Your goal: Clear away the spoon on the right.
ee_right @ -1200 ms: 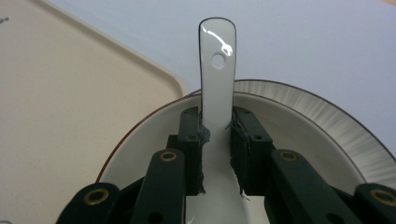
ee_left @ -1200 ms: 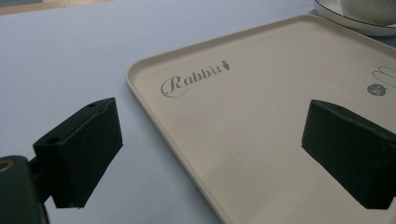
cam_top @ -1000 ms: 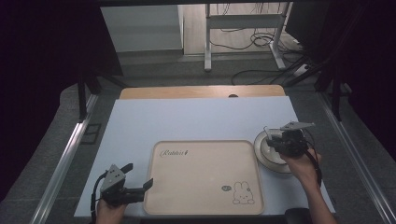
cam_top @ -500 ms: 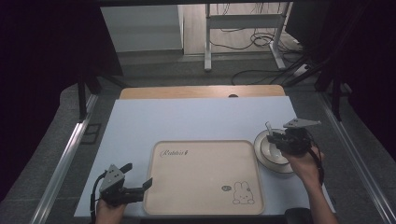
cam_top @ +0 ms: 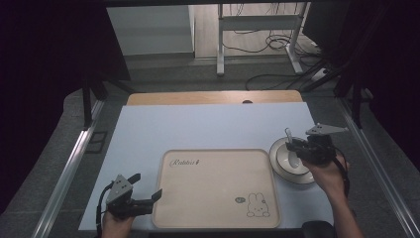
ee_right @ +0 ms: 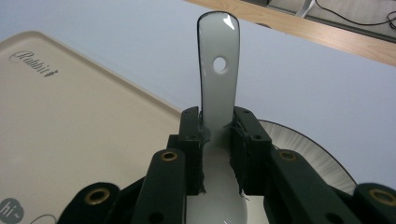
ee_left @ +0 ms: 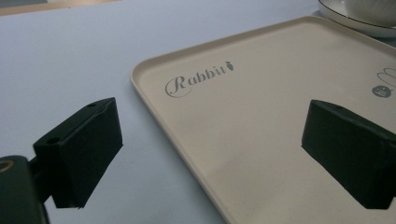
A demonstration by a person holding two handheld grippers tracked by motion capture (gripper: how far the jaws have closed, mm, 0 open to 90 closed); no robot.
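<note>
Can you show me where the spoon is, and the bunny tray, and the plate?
spoon [ee_right: 218, 88]: right gripper view, on its handle.
tray [cam_top: 213, 193]: high view, on its bare middle.
plate [cam_top: 278, 157]: high view, on its left rim.

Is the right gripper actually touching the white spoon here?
Touching. In the right gripper view, the right gripper has both black jaws pressed flat against the spoon handle's sides, no gap showing.

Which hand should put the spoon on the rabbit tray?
The right one, most likely. The right gripper is already shut on the white spoon, above the bowl beside the tray. The left gripper is open with nothing in it, at the tray's other edge.
</note>
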